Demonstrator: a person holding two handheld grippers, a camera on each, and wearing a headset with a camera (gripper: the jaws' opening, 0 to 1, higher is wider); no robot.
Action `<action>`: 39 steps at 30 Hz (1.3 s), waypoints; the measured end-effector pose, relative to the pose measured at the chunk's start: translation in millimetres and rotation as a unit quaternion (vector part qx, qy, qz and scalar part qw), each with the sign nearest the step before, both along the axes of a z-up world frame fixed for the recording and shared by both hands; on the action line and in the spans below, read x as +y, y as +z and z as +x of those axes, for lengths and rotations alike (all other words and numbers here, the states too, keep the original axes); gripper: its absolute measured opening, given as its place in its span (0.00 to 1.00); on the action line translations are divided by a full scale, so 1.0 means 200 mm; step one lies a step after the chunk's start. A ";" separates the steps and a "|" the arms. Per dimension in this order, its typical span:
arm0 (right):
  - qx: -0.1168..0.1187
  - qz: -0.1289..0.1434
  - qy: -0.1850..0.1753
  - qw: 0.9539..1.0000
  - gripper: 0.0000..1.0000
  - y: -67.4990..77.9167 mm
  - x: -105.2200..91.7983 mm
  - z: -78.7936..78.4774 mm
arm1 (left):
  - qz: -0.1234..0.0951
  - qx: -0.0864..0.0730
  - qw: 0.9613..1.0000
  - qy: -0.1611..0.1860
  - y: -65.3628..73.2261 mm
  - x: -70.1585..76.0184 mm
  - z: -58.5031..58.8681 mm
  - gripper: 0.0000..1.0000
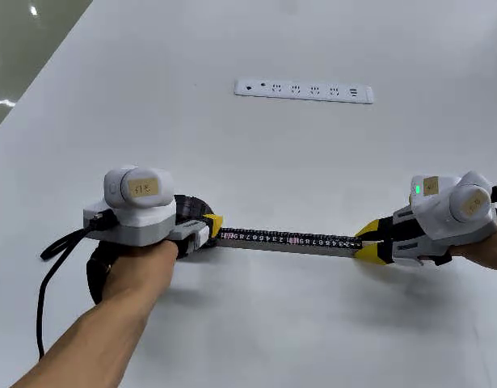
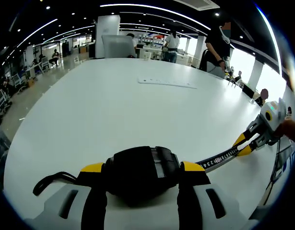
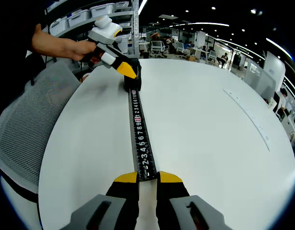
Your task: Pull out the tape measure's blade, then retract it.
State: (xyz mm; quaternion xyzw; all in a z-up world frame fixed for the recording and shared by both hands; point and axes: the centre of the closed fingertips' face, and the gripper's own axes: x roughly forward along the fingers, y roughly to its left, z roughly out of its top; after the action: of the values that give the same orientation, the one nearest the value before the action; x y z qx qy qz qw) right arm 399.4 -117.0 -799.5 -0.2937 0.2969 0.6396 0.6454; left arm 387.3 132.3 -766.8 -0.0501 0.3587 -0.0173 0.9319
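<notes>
A black tape measure case [image 1: 191, 212] rests on the white table, and my left gripper [image 1: 209, 228] is shut on it; in the left gripper view the case [image 2: 142, 171] sits between the yellow-tipped jaws of that gripper [image 2: 143, 168]. The black numbered blade [image 1: 288, 239] runs out to the right, low over the table. My right gripper [image 1: 368, 241] is shut on the blade's end. In the right gripper view the blade [image 3: 139, 136] stretches from my right gripper [image 3: 147, 178] away to the case [image 3: 133, 79] held by the left gripper [image 3: 129, 71].
A white power strip [image 1: 304, 90] lies flat toward the far side of the table [image 1: 256, 153]. A black cable [image 1: 50, 267] trails from the left gripper over the table's near left. A grey mesh chair [image 3: 27, 129] stands beside the table. People stand far behind the table [image 2: 219, 43].
</notes>
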 end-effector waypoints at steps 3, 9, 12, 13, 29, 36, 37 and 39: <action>0.001 0.000 0.000 1.000 0.09 0.00 0.01 0.00 | -0.002 0.000 1.000 0.000 0.00 0.00 0.00 0.54; 0.001 0.001 0.002 1.000 0.09 0.00 0.02 0.00 | -0.005 0.001 1.000 0.001 0.00 0.00 0.01 0.54; 0.002 0.001 0.003 1.000 0.09 0.00 0.03 0.00 | -0.006 0.001 1.000 0.000 0.00 0.01 0.01 0.54; 0.003 0.001 0.003 1.000 0.09 0.00 0.04 0.00 | -0.006 0.001 1.000 0.000 0.00 0.01 0.01 0.54; 0.004 0.005 0.006 1.000 0.09 -0.01 0.09 0.00 | -0.010 0.002 1.000 0.000 0.00 0.01 0.01 0.54; 0.004 0.008 0.008 1.000 0.09 -0.01 0.13 -0.01 | -0.011 0.002 1.000 0.000 0.00 0.00 0.00 0.54; 0.005 0.008 0.008 1.000 0.09 -0.01 0.14 -0.01 | -0.011 0.002 1.000 -0.001 0.00 0.00 0.00 0.54; 0.005 0.008 0.008 1.000 0.09 -0.01 0.15 -0.01 | -0.011 0.001 1.000 -0.001 0.00 0.00 0.00 0.54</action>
State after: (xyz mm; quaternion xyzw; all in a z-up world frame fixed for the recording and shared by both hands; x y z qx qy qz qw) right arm 396.5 -87.2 -800.9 -0.2877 0.2920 0.6488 0.6411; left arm 388.1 133.2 -766.7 -0.0604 0.3597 -0.0221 0.9308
